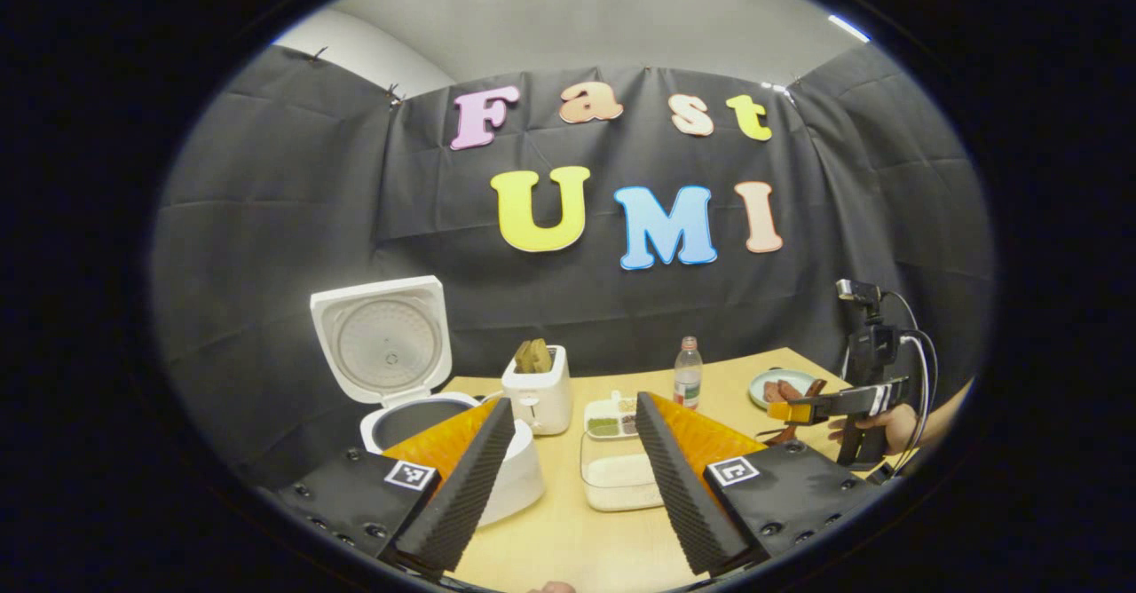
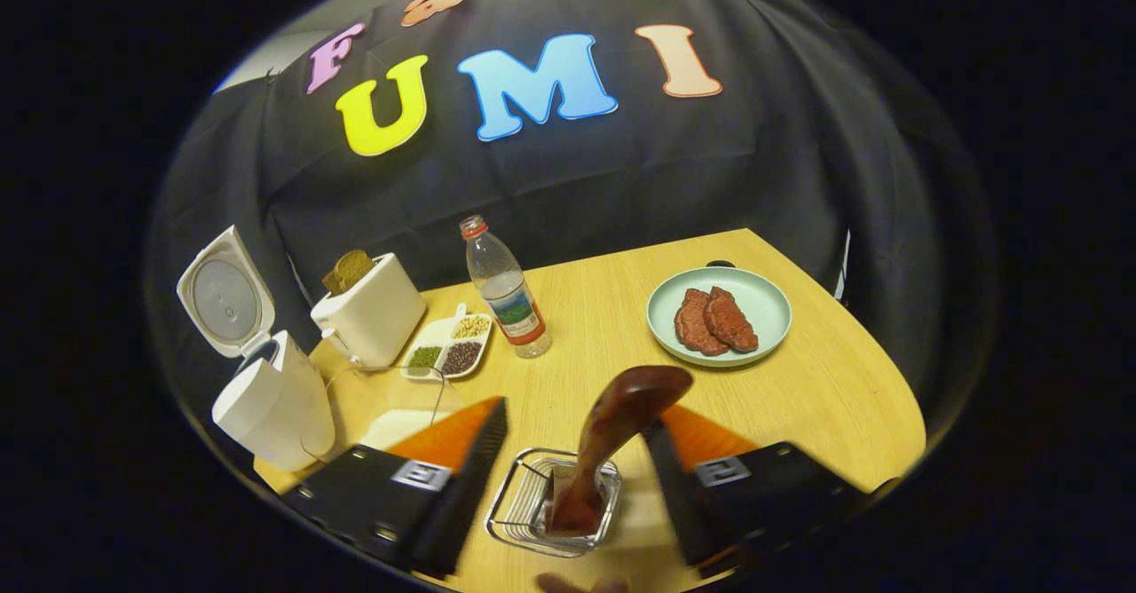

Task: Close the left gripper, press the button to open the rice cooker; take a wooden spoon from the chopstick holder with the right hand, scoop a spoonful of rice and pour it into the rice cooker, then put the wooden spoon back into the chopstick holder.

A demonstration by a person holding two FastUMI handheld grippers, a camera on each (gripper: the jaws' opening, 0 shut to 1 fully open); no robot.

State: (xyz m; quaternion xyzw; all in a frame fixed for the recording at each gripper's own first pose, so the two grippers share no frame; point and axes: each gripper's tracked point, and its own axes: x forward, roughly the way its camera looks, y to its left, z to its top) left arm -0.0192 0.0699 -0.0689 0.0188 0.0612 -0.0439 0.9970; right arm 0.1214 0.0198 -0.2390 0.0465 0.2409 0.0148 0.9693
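Black cloth walls enclose a light wooden table (image 1: pixel 568 540) on which all items are set.

Left gripper view: the left gripper (image 1: pixel 575 473) is held low over the near table edge with its fingers spread apart and nothing between them, apparently parked after the button press, since the white rice cooker (image 1: pixel 461 451) stands just behind its left finger with its round-lined lid (image 1: pixel 383 340) raised upright. A clear rectangular container of white rice (image 1: pixel 621 478) is seen between the fingers, beside the cooker, presumably placed there to shorten the scooping path. Behind it stand a white toaster holding brown bread (image 1: pixel 538 389), a small divided white dish of beans (image 1: pixel 612 420) and a clear plastic bottle (image 1: pixel 687 371). At far right, the right gripper (image 1: pixel 790 412) is held by a hand (image 1: pixel 892 426) near a pale green plate (image 1: pixel 781 387).

Right gripper view: the right gripper (image 2: pixel 575 464) is tilted down over a wire chopstick holder (image 2: pixel 552 504) at the near table edge, its fingers released and straddling the holder, judged to be lined up for a grasp. The dark brown, glossy wooden spoon (image 2: pixel 612 433) stands in the holder, leaning slightly right, its rounded broad end uppermost; it is not yet gripped. The pale green plate with two reddish meat slices (image 2: pixel 719 316) lies beyond, well apart from the open cooker at left.
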